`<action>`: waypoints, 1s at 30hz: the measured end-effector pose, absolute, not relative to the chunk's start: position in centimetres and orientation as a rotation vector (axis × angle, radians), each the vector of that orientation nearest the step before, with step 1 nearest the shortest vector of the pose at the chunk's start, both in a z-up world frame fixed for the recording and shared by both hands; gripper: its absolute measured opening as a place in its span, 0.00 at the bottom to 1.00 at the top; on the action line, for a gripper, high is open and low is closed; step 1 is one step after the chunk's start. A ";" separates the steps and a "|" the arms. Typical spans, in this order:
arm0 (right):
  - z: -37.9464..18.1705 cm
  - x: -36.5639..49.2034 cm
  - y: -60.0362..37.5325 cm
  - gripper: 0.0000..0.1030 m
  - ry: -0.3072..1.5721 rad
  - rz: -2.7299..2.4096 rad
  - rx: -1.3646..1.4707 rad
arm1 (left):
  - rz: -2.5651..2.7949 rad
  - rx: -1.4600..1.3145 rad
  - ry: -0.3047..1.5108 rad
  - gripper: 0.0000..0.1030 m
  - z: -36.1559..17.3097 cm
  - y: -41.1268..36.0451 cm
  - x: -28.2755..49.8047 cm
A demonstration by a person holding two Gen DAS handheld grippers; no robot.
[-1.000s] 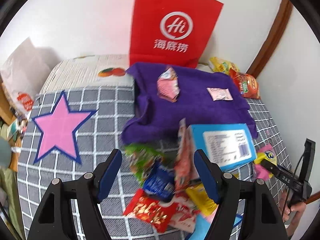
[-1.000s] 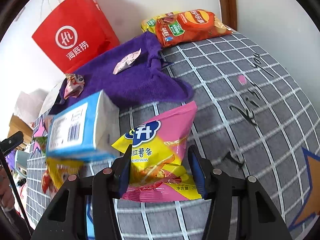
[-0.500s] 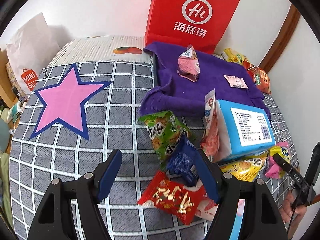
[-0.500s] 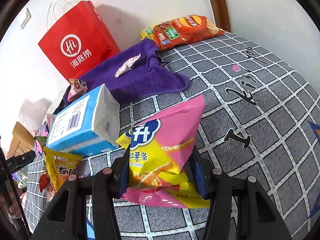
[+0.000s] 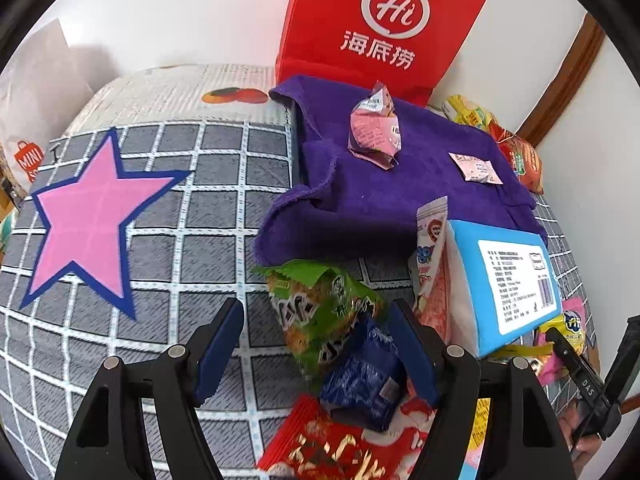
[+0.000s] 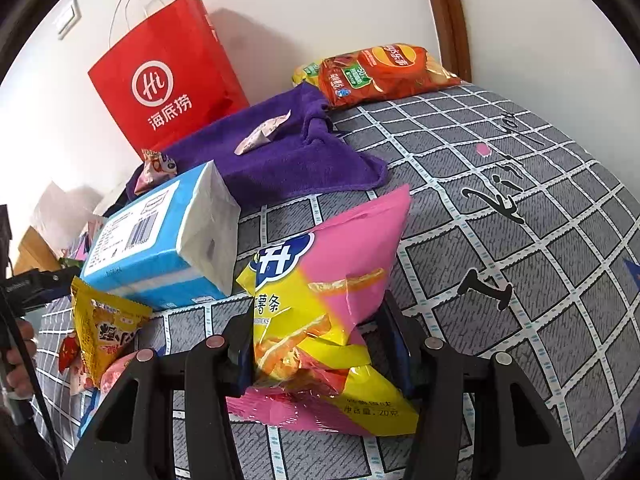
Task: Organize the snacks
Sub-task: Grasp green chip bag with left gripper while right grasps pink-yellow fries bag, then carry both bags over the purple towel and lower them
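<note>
Right gripper (image 6: 320, 344) clamped on the pink-yellow potato-stick bag (image 6: 332, 292), bag tilted up off the grey checked bed cover (image 6: 520, 184), just beside the blue tissue pack (image 6: 160, 248). Left gripper (image 5: 320, 344) jaws apart, nothing gripped, over the green snack bag (image 5: 320, 304) and dark blue packet (image 5: 364, 376). Purple towel (image 5: 360, 200) toward the far edge with two small pink packets on it; red paper bag (image 5: 380, 20) against the wall, orange chip bag (image 6: 384, 72) in the far corner
</note>
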State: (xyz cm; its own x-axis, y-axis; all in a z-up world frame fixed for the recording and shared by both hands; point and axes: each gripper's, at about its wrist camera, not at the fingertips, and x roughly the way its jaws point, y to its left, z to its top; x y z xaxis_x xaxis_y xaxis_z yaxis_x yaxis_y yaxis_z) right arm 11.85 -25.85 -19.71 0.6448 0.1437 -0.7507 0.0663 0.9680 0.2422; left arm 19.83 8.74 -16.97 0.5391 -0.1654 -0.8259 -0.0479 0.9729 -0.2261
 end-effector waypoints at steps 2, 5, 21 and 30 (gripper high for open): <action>-19.8 11.8 -25.8 0.51 0.869 0.045 0.258 | -0.057 -0.242 1.003 0.69 -17.4 8.8 20.2; -19.8 11.7 -26.0 0.51 0.868 0.054 0.274 | -0.051 -0.267 1.003 0.69 -18.1 9.0 20.7; -19.1 11.7 -25.6 0.44 0.887 0.060 0.258 | -0.037 -0.276 0.926 0.42 -13.7 11.0 18.6; -12.1 12.3 -24.9 0.42 0.795 0.094 0.187 | -0.045 -0.273 0.864 0.42 -9.8 11.4 18.4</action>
State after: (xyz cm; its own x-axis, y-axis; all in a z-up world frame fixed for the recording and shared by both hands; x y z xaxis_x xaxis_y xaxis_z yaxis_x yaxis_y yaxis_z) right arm 12.29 -24.90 -12.08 0.6972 0.1543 -0.7000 -0.0139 0.9793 0.2021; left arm 18.42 11.44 -9.85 0.6508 -0.1492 -0.7444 -0.0712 0.9642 -0.2554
